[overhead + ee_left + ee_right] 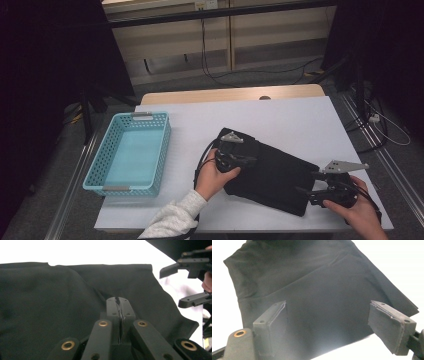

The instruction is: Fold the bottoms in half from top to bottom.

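A black cloth [272, 172] lies folded on the white table [300, 115], slanting from the middle toward the near right. My left gripper [250, 160] rests on the cloth's left part. In the left gripper view its jaws [117, 301] are pressed together, and a crease in the cloth [50, 302] runs up into their tips. My right gripper [306, 183] stands open at the cloth's near right end. In the right gripper view its two pads [328, 317] straddle the cloth [317, 287] without touching it. The right gripper [175, 287] is also seen open at the right edge of the left gripper view.
A light blue plastic basket [110, 145] with nothing in it stands on the table's left side. Bare white tabletop lies behind the cloth and to its right. Cables trail on the floor beyond the far edge.
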### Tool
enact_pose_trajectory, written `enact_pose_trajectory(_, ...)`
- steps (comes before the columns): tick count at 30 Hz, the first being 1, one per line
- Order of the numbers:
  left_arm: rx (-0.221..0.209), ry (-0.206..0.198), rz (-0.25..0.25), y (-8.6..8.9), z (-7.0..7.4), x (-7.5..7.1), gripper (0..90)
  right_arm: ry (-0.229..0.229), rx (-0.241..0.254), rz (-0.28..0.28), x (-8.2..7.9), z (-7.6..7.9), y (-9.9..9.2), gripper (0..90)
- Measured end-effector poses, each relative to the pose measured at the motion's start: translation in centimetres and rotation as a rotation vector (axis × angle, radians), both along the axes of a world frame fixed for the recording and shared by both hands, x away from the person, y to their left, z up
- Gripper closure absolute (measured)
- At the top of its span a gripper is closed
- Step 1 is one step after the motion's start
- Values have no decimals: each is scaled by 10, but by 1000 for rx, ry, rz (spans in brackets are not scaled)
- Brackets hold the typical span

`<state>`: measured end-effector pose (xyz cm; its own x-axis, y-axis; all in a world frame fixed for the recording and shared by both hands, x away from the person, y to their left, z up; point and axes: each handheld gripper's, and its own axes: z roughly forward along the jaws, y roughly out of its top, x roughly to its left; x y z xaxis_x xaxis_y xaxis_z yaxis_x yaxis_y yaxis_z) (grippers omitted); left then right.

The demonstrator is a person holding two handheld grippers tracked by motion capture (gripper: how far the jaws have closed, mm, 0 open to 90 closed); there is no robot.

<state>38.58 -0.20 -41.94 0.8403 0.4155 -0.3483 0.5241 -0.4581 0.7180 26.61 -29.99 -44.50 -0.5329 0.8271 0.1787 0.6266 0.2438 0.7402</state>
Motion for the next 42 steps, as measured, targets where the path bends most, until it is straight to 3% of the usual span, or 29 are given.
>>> enact_pose_trajectory(5, -17, -15, -62, -11, -1, -13, 884, -7, -3, 11, 0, 1, 4, 166)
enact_pose_trajectory(9, -2, -5, -92, -13, -4, -16, 864, -10, -5, 11, 0, 2, 6, 166)
enact_pose_trajectory(12, -14, -29, -90, -9, -2, -14, 736, -15, -9, 13, 1, 2, 8, 166)
enact_pose_trajectory(20, -31, -45, -22, 9, 8, -4, 458, -28, -13, 22, 6, 4, 17, 167)
enact_pose_trajectory(27, -21, -80, 70, 37, 12, 8, 318, -43, -9, 35, 15, 7, 28, 171)
enact_pose_trajectory(32, 33, -112, 131, 59, 11, 14, 260, -56, -9, 57, 23, 9, 41, 173)
enact_pose_trajectory(39, 45, -106, 235, 91, 9, 18, 233, -63, -22, 102, 36, 10, 62, 192)
enact_pose_trajectory(42, 62, -104, 249, 98, 6, 17, 222, -59, -36, 130, 41, 7, 74, 214)
